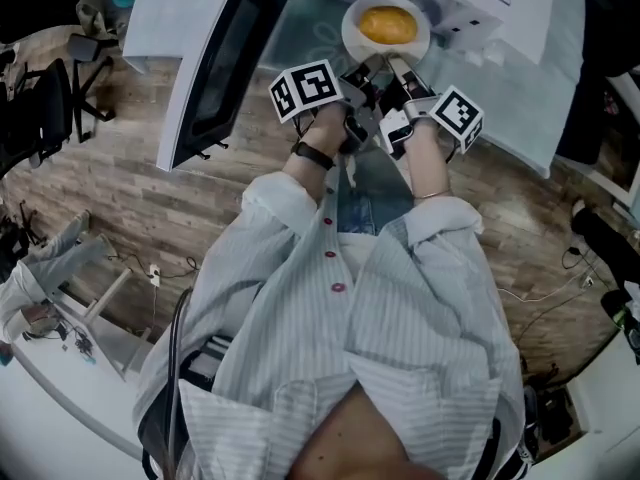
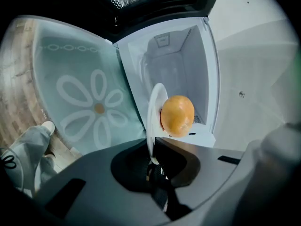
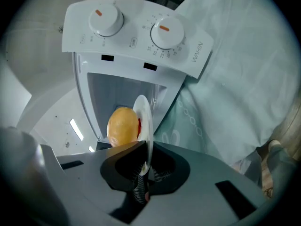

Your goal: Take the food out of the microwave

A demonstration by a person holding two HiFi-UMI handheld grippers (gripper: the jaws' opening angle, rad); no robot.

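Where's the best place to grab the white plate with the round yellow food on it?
Grip the white plate by its thin near rim, level from the near side. The rim is flat, and the round yellow food fills the middle. The left gripper and right gripper pinch it there.

Food (image 1: pixel 388 24) on plate (image 1: pixel 351 34), before microwave (image 1: pixel 512 10)

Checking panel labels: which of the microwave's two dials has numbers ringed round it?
The dial beside the brand lettering, rightmost in the right gripper view; the other dial shows only sparse marks.
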